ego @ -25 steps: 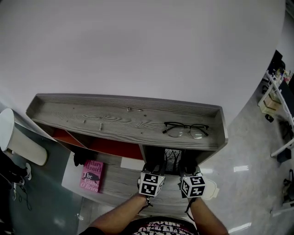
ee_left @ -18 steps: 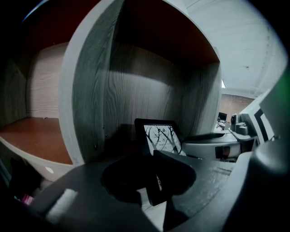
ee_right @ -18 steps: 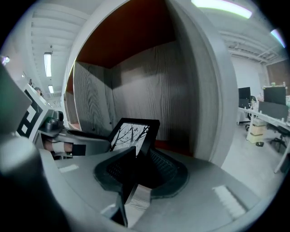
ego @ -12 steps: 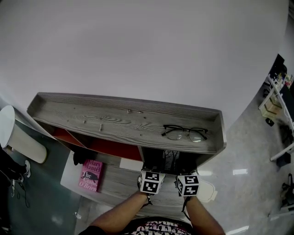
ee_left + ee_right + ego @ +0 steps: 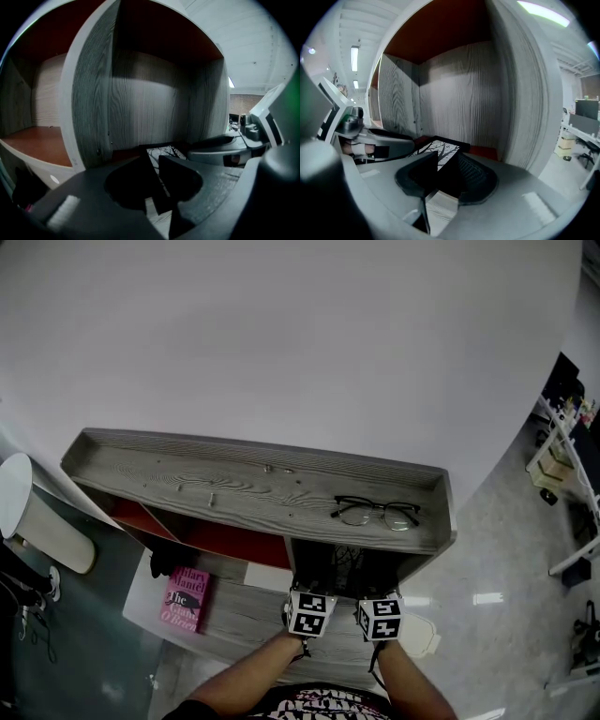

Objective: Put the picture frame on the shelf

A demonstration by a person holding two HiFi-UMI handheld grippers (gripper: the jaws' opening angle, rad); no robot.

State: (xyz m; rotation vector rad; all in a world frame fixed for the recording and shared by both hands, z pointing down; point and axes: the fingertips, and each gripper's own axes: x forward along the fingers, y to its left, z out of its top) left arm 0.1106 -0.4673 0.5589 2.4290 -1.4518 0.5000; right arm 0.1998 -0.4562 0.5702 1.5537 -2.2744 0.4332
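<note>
Far left, lower down, a pink paperback book (image 5: 185, 600) lay flat on a pale wood-grain ledge. Above it ran the shelf (image 5: 187, 479), a long grey board with streaky grain and a raised lip round the edge. The cubbies under it were lined in red-orange. A few tiny screws (image 5: 212, 499) sat loose on the top board. Further right on that board was a pair of thin black-rimmed glasses (image 5: 375, 512), arms folded.

Under the glasses end was the right-hand cubby, with grey grained walls and a flat back panel. The left gripper (image 5: 150, 159) was poked into it, its dark blocky jaws almost together. The black left edge of the picture frame (image 5: 440, 150) filled the narrow slot between them, so it looked clamped on. The frame itself was inside that cubby: a slim rectangle with a black border and a black-and-white bare-branches print. Its far edge was close to the back panel. I couldn't tell whether it was lying flat or leaning.

The right gripper (image 5: 447, 157) was just beside the left one. Its jaws had just been opening and stood wide. The frame's right edge was between them, but the ribbed pad wasn't pressing on it. Off to the right was glossy grey floor (image 5: 506, 549).
</note>
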